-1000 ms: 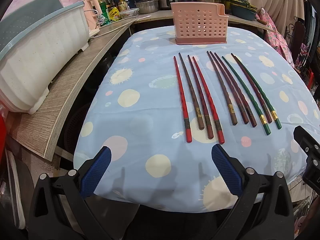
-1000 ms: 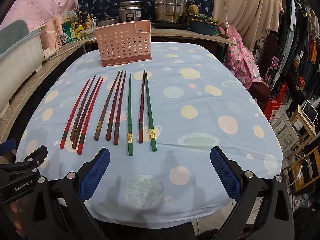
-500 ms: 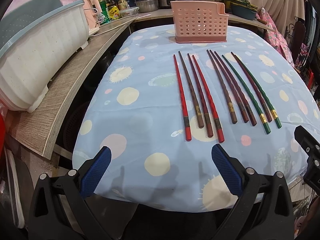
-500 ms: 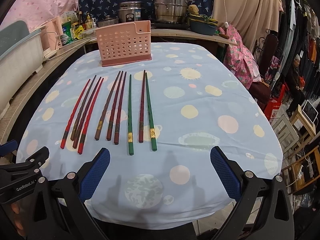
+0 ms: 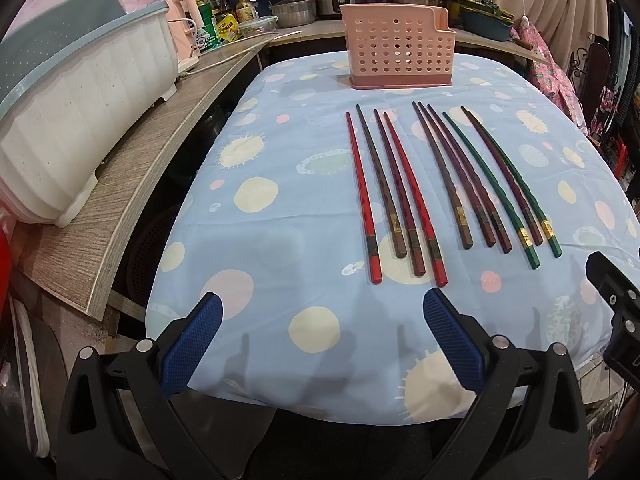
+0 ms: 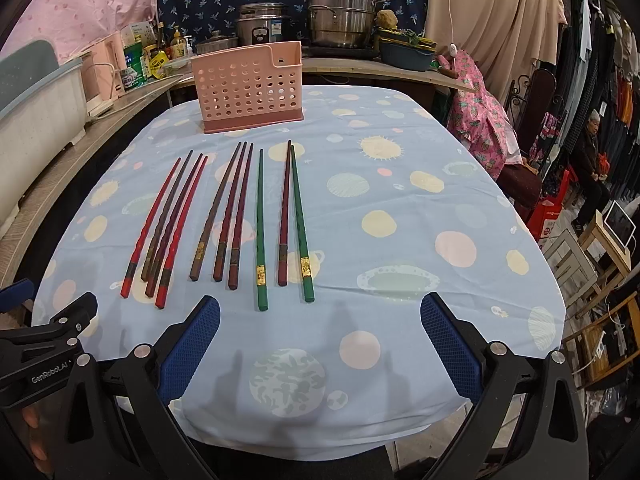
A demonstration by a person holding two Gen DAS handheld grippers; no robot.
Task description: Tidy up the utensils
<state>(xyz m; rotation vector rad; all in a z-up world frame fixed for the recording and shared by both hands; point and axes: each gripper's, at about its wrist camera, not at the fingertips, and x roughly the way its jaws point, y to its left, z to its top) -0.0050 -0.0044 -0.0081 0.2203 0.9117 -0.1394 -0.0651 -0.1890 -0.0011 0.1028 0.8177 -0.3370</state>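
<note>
I am holding my left gripper (image 5: 320,340) and right gripper (image 6: 320,340) spread wide and empty over the near edge of the tablecloth (image 6: 400,208), facing ten chopsticks (image 5: 440,188) lying before the pink perforated basket (image 5: 398,54), likely light, stiff and slick, best pinched at their thick banded ends.

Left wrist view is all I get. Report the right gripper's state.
Observer: The right gripper is open, with nothing between its blue pads, over the table's near edge.
Operator: Now describe what's beyond the table's right side.
Observer: A person sits there, beside hanging clothes.
</note>
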